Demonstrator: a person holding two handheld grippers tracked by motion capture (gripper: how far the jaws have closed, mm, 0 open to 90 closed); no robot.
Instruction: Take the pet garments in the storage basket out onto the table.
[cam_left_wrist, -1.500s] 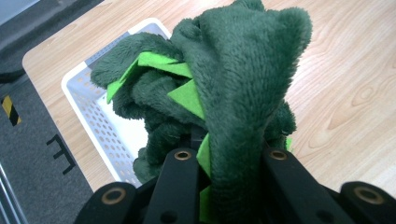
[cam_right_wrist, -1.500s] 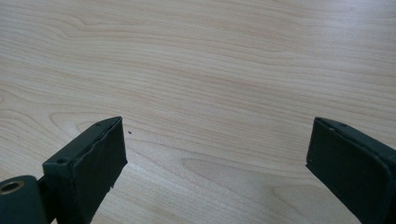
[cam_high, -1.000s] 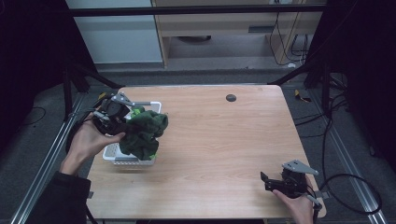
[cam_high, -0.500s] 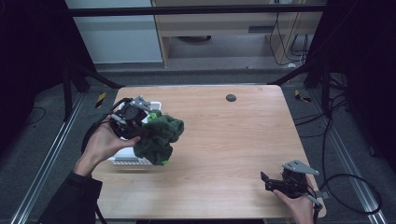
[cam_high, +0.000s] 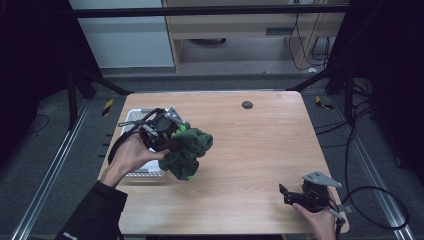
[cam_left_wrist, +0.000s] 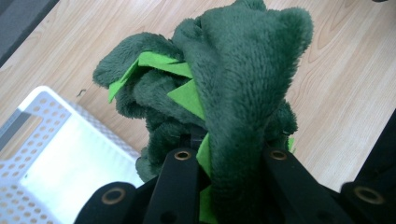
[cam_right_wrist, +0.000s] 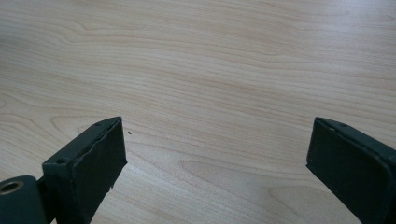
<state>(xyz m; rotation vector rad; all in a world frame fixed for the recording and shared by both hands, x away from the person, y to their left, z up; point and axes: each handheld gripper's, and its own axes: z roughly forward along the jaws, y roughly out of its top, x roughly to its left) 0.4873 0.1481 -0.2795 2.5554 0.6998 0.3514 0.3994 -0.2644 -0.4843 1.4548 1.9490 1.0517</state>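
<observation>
A dark green plush toy (cam_high: 187, 150) with light green felt spikes hangs from my left gripper (cam_high: 172, 136), which is shut on it above the table, just right of the white basket (cam_high: 134, 120). In the left gripper view the plush toy (cam_left_wrist: 219, 93) bulges up between the black jaws, over bare wood with the white perforated basket (cam_left_wrist: 46, 154) at lower left. My right gripper (cam_high: 286, 194) rests low at the table's front right, open, with nothing between its fingers (cam_right_wrist: 93, 158); only wood grain lies ahead of it.
The wooden table (cam_high: 260, 150) carries a small dark round disc (cam_high: 247, 104) near its far edge. Dark floor, metal rails and cables surround the table. A cable trails from the right gripper off the right edge.
My left gripper has lifted the plush toy out of the basket and carried it to the right, over the table. The right gripper has stayed put.
</observation>
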